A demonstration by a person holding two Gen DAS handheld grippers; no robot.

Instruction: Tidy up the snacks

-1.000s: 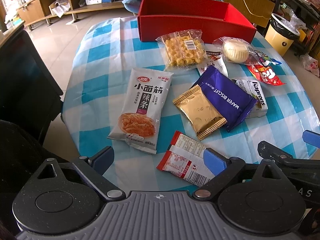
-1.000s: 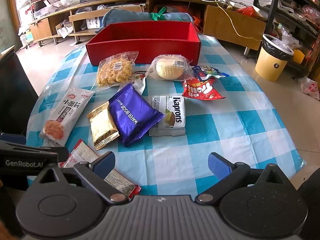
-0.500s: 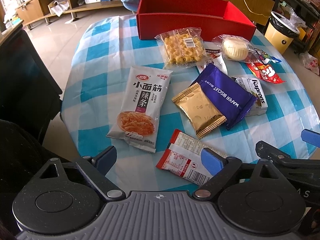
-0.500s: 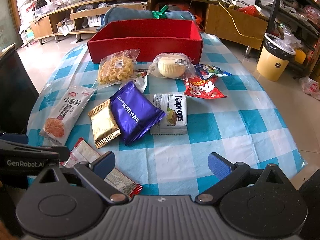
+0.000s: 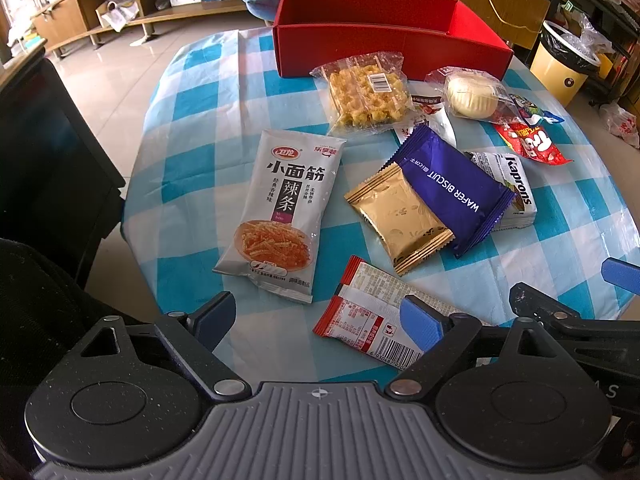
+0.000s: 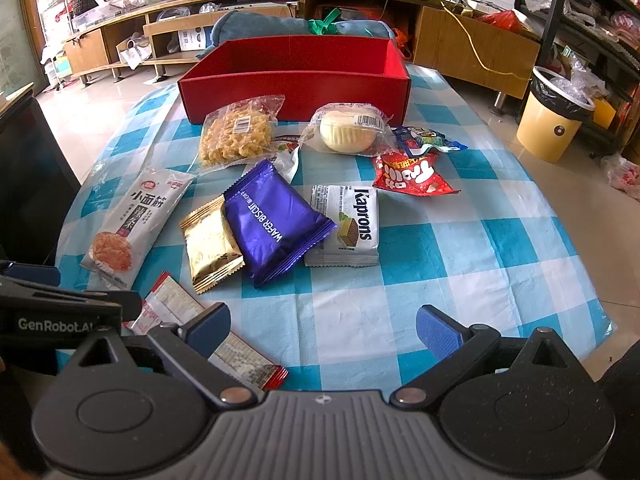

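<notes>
Several snack packets lie on the blue-checked table in front of an empty red box [image 5: 392, 50] [image 6: 294, 92]. My left gripper [image 5: 318, 316] is open near the front edge. Its right finger hovers over a red-and-white packet [image 5: 368, 312], and the white spicy-strips packet [image 5: 284, 208] lies just ahead. A gold packet [image 5: 400, 216] sits partly under a purple wafer biscuit pack [image 6: 276, 224], with the Kaprons wafer [image 6: 348, 224] beside it. My right gripper [image 6: 324, 328] is open over bare cloth with nothing between its fingers.
By the box lie a clear bag of yellow snacks [image 6: 236, 132], a wrapped bun [image 6: 346, 130] and a red candy bag [image 6: 408, 172]. A black chair [image 5: 44, 168] stands left of the table, a yellow bin [image 6: 554, 120] to the right and wooden shelves [image 6: 120, 40] behind.
The left gripper's fingers have drawn slightly closer together. Both hands and all the packets have stayed where they were.
</notes>
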